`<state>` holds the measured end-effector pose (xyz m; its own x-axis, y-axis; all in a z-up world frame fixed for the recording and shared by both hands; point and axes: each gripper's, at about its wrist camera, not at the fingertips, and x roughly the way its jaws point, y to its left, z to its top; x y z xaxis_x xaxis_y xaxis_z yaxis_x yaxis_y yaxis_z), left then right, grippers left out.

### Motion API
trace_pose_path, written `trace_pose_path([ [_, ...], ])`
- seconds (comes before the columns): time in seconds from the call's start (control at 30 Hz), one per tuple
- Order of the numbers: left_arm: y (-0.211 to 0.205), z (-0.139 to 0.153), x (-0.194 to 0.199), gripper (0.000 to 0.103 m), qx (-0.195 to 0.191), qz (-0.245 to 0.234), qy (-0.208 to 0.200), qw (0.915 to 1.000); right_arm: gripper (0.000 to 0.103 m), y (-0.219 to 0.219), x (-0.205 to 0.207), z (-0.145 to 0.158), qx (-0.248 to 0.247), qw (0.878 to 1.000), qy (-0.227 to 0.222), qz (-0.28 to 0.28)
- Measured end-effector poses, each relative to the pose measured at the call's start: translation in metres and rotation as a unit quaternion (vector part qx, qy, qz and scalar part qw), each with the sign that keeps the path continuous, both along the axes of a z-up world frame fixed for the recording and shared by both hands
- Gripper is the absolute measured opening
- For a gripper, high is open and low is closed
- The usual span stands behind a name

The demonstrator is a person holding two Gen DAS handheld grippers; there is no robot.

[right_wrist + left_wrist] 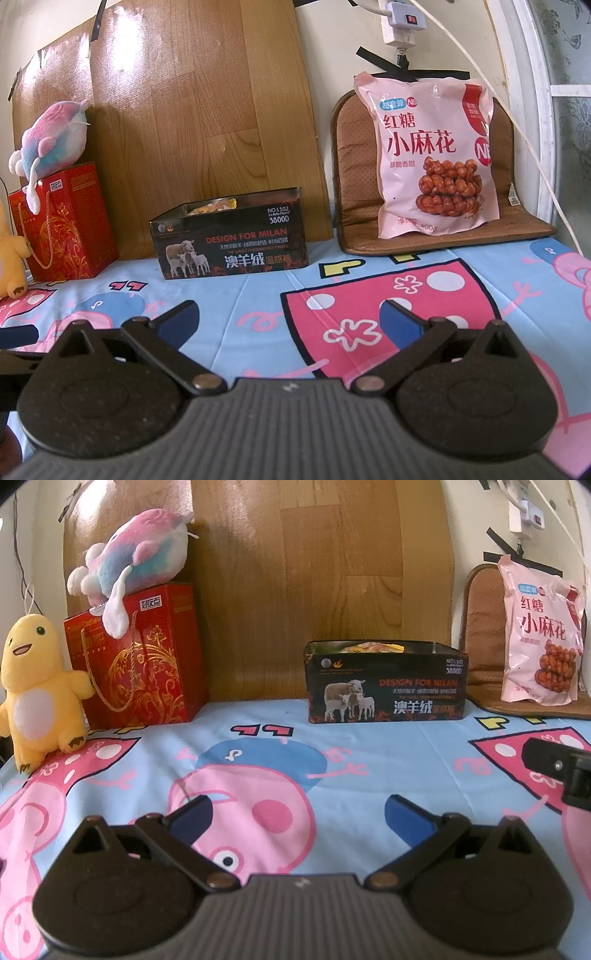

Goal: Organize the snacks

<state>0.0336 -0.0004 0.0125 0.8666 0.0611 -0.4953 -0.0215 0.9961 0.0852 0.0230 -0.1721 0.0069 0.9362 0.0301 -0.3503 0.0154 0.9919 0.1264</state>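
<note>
Inside black tin: yellow packets half-hidden | pink bag unobstructed

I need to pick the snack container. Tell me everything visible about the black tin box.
The black tin box is rectangular, apparently metal, with no lid on. Its front shows sheep, orange "DESIGN FOR MILAN" lettering and Chinese text. Yellowish packets peek above the rim. It sits upright on the cartoon bedsheet close to the wooden board; neither tongs touch it.
</note>
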Motion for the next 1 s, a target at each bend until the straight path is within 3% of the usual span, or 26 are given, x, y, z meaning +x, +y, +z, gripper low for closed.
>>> trace_pose_path([
  [0.4, 0.0028, 0.0007, 0.0008, 0.103, -0.006, 0.002, 0.0, 1.0, 0.103, 0.0011, -0.0004, -0.0008, 0.001, 1.0, 0.0, 0.001],
  [0.73, -0.005, 0.0017, -0.0043, 0.103, 0.024, 0.006, -0.025, 0.9994, 0.103, 0.0006, -0.0001, -0.001, 0.001, 1.0, 0.0, 0.001],
  [1.0, -0.0047, 0.0019, -0.0037, 0.103, 0.02, 0.001, -0.018, 0.9996, 0.103, 0.0007, -0.0001, -0.0009, 0.002, 1.0, 0.0, 0.001],
])
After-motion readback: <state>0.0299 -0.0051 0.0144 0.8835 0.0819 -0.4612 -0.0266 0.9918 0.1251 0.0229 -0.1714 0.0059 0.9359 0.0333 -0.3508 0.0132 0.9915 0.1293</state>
